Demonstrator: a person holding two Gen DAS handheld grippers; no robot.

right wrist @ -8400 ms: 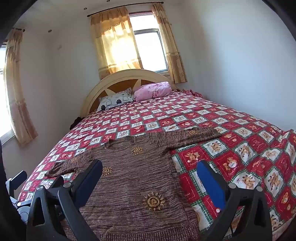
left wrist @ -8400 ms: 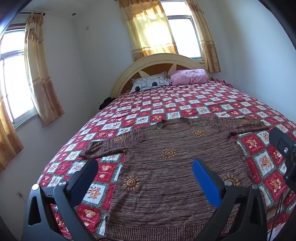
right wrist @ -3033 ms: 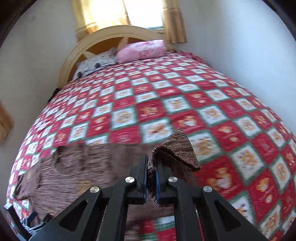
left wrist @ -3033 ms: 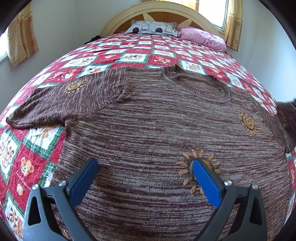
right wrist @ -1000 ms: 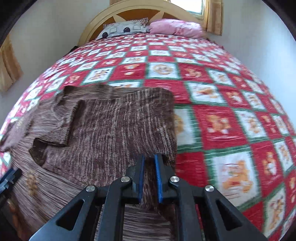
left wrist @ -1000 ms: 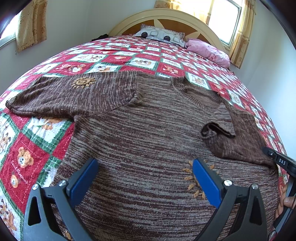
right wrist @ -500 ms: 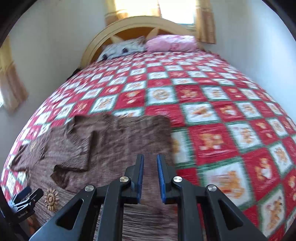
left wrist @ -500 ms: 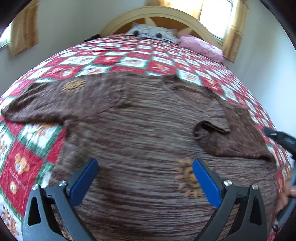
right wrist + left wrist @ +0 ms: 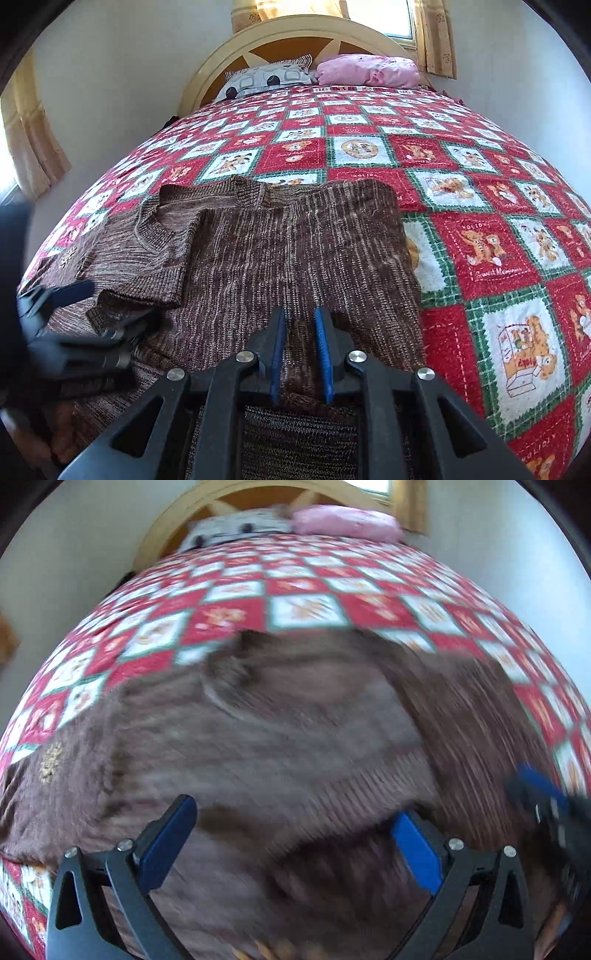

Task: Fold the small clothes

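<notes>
Rightward, sweater (image 9: 295, 251) edge, then bare quilt (image 9: 480, 206)

"Sweet Memories" on a red bedspread (image 9: 491, 254) square (stitched script)

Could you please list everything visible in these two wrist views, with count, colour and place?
Sweater: one, brown knit, flat on the near part of the bed, its right side folded over the middle.
Bedspread: one, red, white and green checks with bear prints, covering the bed.
Pillows: two at the headboard, a grey patterned pillow and a pink pillow.
Headboard: one, cream and brown, arched, at the far wall.
Curtains: yellow, at the windows.
Left gripper: blue pads, open above the sweater.
Right gripper: blue pads, slightly apart, over the folded part.
</notes>
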